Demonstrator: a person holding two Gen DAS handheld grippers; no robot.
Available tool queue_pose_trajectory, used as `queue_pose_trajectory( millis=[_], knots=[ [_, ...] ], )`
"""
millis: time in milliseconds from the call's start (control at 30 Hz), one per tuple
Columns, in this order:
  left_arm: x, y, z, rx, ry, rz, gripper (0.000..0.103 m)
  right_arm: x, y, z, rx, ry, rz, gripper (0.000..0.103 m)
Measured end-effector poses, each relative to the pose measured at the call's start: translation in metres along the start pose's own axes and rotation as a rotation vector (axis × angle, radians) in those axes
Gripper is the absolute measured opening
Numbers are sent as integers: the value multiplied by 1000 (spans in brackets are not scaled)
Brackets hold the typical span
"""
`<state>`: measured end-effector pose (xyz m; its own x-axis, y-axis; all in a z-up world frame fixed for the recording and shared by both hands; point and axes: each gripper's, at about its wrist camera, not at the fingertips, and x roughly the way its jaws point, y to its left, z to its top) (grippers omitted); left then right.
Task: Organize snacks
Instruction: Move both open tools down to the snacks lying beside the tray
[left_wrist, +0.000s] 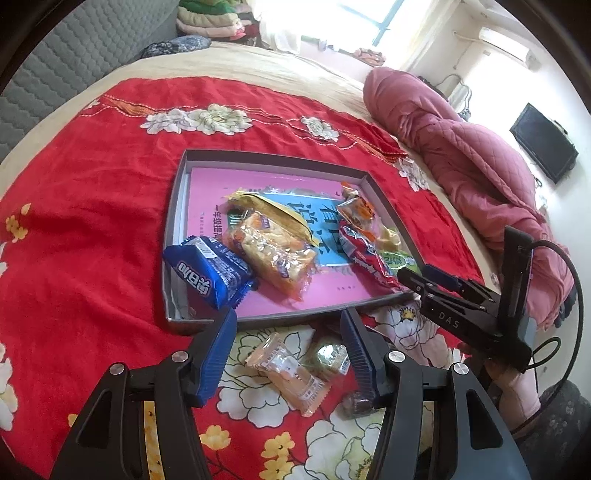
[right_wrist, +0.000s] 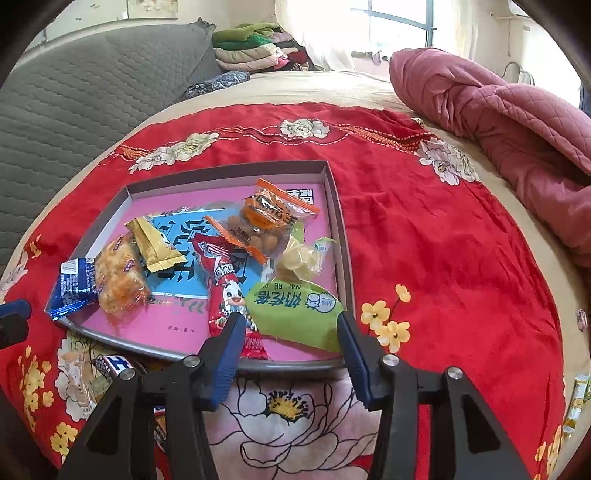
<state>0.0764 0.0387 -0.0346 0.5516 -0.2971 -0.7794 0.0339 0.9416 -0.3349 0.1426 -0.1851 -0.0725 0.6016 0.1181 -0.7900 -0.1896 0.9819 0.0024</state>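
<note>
Three loose snacks (left_wrist: 295, 373) outside the tray (left_wrist: 177, 206), one half hidden at five o'clock; left gripper (left_wrist: 288, 354) released, right gripper (right_wrist: 291, 339) released over the green packet (right_wrist: 295, 310).

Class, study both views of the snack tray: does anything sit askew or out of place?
Yes. The blue packet hangs over the tray's near-left rim, half out. Two wrapped snacks lie outside it on the red blanket.

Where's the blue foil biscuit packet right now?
The blue foil biscuit packet lies at the near-left corner of the shallow grey cardboard tray, overhanging its left wall, touching the clear orange-crumb snack bag on its right in both wrist views.
</note>
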Motion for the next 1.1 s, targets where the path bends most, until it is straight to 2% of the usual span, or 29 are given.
queue_pose_trajectory(
  millis=[167, 267, 733, 1100],
  knots=[
    [-2, -3, -1, 7, -1, 8, 60, -9, -2, 0, 9, -15, 5, 52],
    [-2, -4, -3, 6, 1, 8, 60, -15, -5, 1, 21, -27, -1, 59],
    [-12, 0, -3, -19, 1, 6, 61, -61, -10, 3, 50, -105, 60, 61],
    [-18, 12, -6, -61, 16, 12, 61, -83, -2, -5, 31, -117, 103, 62]
  ],
)
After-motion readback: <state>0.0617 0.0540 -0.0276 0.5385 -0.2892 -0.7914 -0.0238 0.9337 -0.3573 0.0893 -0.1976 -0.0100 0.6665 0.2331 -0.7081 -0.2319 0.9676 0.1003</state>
